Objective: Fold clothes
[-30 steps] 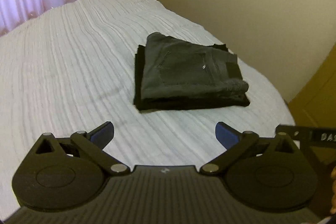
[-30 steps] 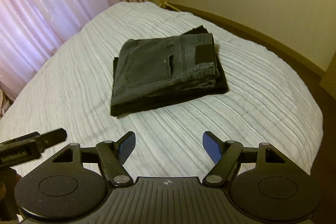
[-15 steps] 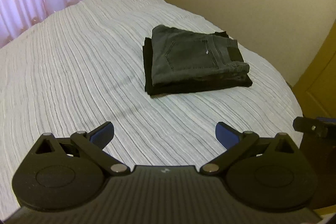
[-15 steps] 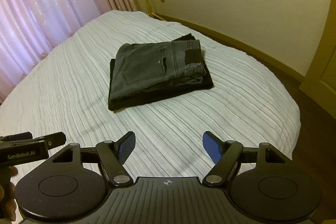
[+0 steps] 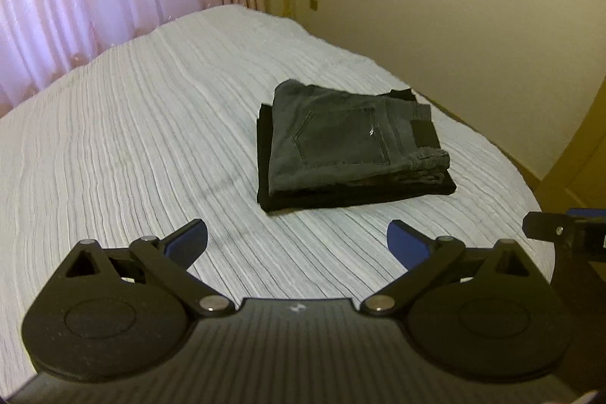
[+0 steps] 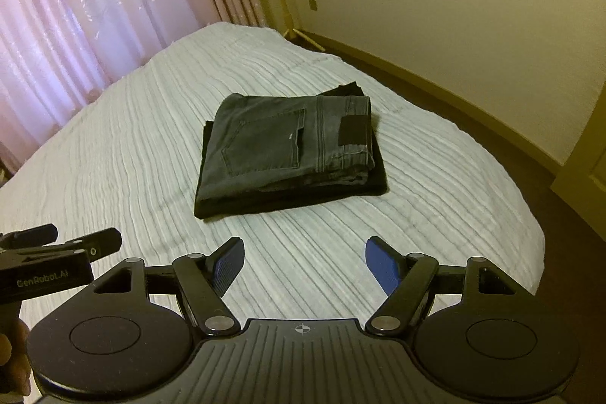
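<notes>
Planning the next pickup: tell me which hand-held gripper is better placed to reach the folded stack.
Right, marginally. The right hand-held gripper faces the grey jeans nearly head-on; the left hand-held gripper sees them off right. Both open.

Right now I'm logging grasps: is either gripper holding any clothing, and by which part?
Nothing is held. The left gripper and right gripper are both open and empty, apart from the folded grey jeans on the bed.

two folded garments [image 5: 352,142], one bed [image 5: 132,146], two tools [image 5: 297,239]
</notes>
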Action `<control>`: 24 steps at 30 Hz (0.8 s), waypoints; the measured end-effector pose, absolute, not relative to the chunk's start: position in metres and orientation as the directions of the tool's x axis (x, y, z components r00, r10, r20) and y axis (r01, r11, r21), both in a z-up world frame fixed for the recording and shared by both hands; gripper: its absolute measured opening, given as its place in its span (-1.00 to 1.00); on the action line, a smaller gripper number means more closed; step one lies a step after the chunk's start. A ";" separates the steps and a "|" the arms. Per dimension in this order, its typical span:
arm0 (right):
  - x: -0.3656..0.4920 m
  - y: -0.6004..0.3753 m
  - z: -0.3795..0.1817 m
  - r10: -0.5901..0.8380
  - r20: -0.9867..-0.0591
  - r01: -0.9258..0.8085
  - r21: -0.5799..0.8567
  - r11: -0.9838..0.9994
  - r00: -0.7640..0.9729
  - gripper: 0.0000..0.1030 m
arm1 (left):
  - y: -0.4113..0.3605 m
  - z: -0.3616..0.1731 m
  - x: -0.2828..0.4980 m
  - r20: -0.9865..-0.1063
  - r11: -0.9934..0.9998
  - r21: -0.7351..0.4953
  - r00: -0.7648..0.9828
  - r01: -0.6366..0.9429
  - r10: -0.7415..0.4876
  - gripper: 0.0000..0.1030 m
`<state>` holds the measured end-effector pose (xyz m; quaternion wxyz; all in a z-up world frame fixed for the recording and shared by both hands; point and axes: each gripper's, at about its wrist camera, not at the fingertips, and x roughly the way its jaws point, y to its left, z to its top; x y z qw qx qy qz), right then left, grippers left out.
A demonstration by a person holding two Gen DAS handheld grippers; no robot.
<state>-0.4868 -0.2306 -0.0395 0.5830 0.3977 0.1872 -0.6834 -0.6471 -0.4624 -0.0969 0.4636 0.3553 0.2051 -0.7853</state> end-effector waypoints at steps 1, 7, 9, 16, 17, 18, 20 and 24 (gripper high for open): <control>-0.488 -0.232 -0.039 -0.645 -0.764 0.948 0.207 -0.243 0.001 0.44 | -0.463 -0.098 -0.649 -0.753 -0.483 0.004 -0.315 0.876 -0.578 0.94; -0.495 -0.238 -0.043 -0.637 -0.771 0.953 0.207 -0.222 0.019 0.44 | -0.463 -0.104 -0.658 -0.774 -0.474 0.011 -0.293 0.881 -0.562 0.95; -0.497 -0.239 -0.044 -0.631 -0.775 0.954 0.204 -0.220 0.020 0.44 | -0.463 -0.105 -0.660 -0.776 -0.473 0.010 -0.291 0.881 -0.559 0.95; -0.499 -0.241 -0.049 -0.614 -0.789 0.958 0.189 -0.216 0.017 0.44 | -0.466 -0.108 -0.664 -0.782 -0.472 0.004 -0.292 0.882 -0.551 0.95; -0.498 -0.242 -0.049 -0.612 -0.791 0.959 0.187 -0.214 0.018 0.44 | -0.466 -0.108 -0.664 -0.782 -0.472 0.006 -0.290 0.882 -0.552 0.95; -0.498 -0.243 -0.049 -0.611 -0.792 0.960 0.185 -0.212 0.018 0.44 | -0.467 -0.108 -0.664 -0.782 -0.472 0.008 -0.288 0.882 -0.552 0.95; -0.496 -0.244 -0.049 -0.612 -0.791 0.961 0.182 -0.206 0.019 0.44 | -0.468 -0.108 -0.664 -0.782 -0.471 0.015 -0.283 0.882 -0.555 0.94; -0.494 -0.245 -0.050 -0.614 -0.789 0.962 0.183 -0.201 0.022 0.44 | -0.468 -0.108 -0.664 -0.784 -0.481 0.025 -0.281 0.877 -0.554 0.95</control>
